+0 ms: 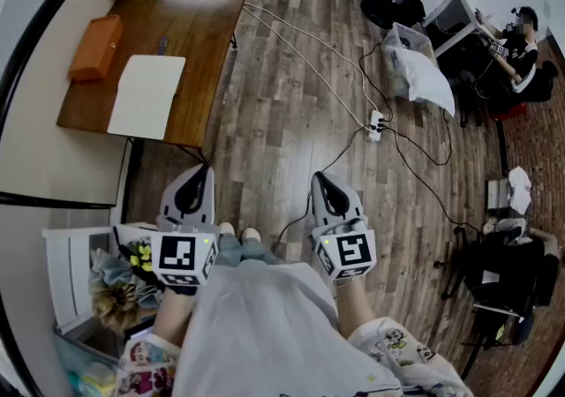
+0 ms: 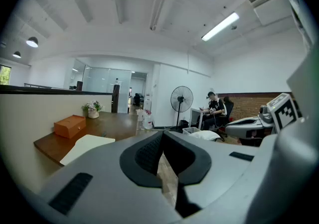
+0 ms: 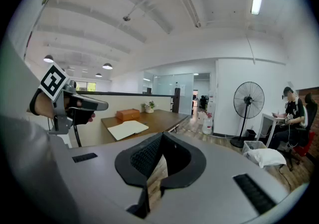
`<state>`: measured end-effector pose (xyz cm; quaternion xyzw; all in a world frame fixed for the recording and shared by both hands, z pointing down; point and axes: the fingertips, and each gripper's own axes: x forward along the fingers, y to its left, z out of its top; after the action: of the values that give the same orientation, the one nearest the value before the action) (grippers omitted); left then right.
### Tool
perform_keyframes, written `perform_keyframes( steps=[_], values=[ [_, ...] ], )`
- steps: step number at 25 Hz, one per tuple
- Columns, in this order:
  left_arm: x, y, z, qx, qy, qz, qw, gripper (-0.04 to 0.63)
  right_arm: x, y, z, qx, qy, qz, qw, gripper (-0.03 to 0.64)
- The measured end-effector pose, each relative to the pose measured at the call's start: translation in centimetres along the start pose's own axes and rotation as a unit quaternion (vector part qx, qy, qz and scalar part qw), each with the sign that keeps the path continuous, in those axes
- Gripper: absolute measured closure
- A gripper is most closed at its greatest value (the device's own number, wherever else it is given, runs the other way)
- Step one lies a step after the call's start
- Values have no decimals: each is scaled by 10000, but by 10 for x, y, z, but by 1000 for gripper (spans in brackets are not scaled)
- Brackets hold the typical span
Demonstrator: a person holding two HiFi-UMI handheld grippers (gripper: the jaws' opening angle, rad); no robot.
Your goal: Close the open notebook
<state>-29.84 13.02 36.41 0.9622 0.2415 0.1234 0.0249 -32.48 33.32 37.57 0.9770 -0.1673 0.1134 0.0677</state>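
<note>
Head view is showing the open notebook [image 1: 147, 95] lying on the table [image 1: 212, 42], well apart from left gripper [image 1: 201, 176] and right gripper [image 1: 320, 182], fingers [image 2: 144, 153] closed and empty, so stepping closer first is looking right.

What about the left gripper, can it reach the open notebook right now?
Probably not yet. The left gripper hangs over the floor, apart from the notebook on the table. Nothing seems to block the way, so stepping closer should do.
</note>
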Motion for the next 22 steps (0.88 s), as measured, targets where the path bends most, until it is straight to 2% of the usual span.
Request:
perform_keyframes(
  steps=[8, 12, 16, 17, 19, 22],
  values=[
    [11, -2, 2, 94, -25, 198, 9998, 593, -10, -26, -3, 175, -134, -99, 9997, 617],
    [18, -15, 0, 143, -42, 83, 9999, 592, -19, -33, -9, 298, -155, 64, 9994, 615],
    [26, -26, 1, 162, -90, -27, 9998, 590, -21, -44, -11, 446, -147, 50, 9989, 608],
    [28, -27, 1, 153, -62, -49, 9999, 577, -21, -46, -12, 497, -133, 64, 9987, 586],
    [33, -28, -1, 80, 3, -117, 9999, 509, -20, -49, -12, 592, -107, 111, 9981, 533],
    [44, -25, -2, 2, 1, -173, 9998, 472, -11, -52, -15, 663, -66, 188, 9976, 498]
  ],
)
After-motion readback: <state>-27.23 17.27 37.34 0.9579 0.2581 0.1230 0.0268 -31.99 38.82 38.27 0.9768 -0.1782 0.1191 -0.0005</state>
